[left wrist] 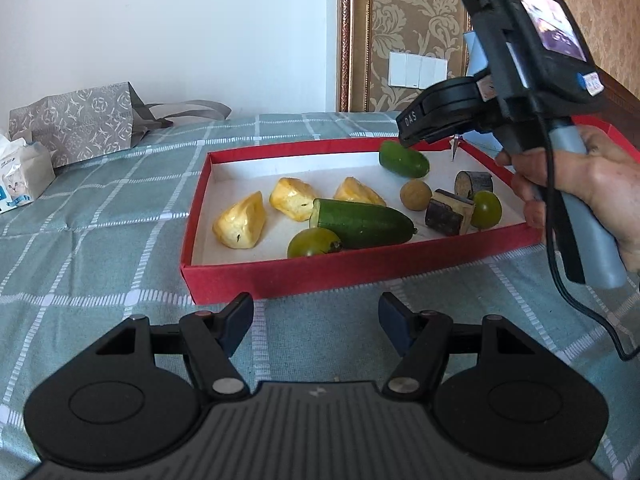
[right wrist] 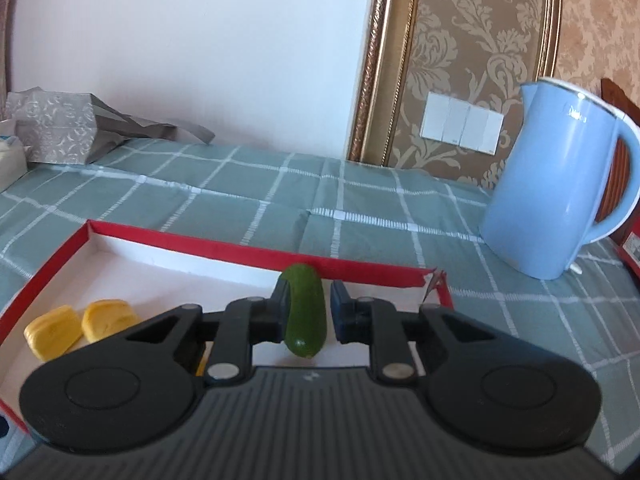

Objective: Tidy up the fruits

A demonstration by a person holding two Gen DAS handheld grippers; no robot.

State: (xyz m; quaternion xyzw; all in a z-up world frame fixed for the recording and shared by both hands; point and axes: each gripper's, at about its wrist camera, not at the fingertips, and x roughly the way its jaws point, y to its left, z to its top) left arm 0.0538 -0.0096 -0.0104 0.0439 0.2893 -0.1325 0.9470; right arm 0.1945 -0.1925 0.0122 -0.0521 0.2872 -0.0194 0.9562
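- Right gripper [right wrist: 308,312] sitting over the far right corner of the red tray [right wrist: 52,264], fingers bracketing a small cucumber [right wrist: 305,312].
- Left pad looks touching it, a sliver of gap showing on the right; can't tell whether it's gripping.
- Left gripper [left wrist: 316,320] hanging wide apart at bottom centre, carrying nothing, just short of the tray's near wall.
- Large cucumber [left wrist: 362,222], yellow chunks [left wrist: 240,222] and green tomatoes [left wrist: 314,242] lying inside the tray.

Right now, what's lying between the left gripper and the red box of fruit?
Nothing but checked green bedcover. In the left wrist view, the open left gripper sits just short of the red box, with only bare cloth between them.
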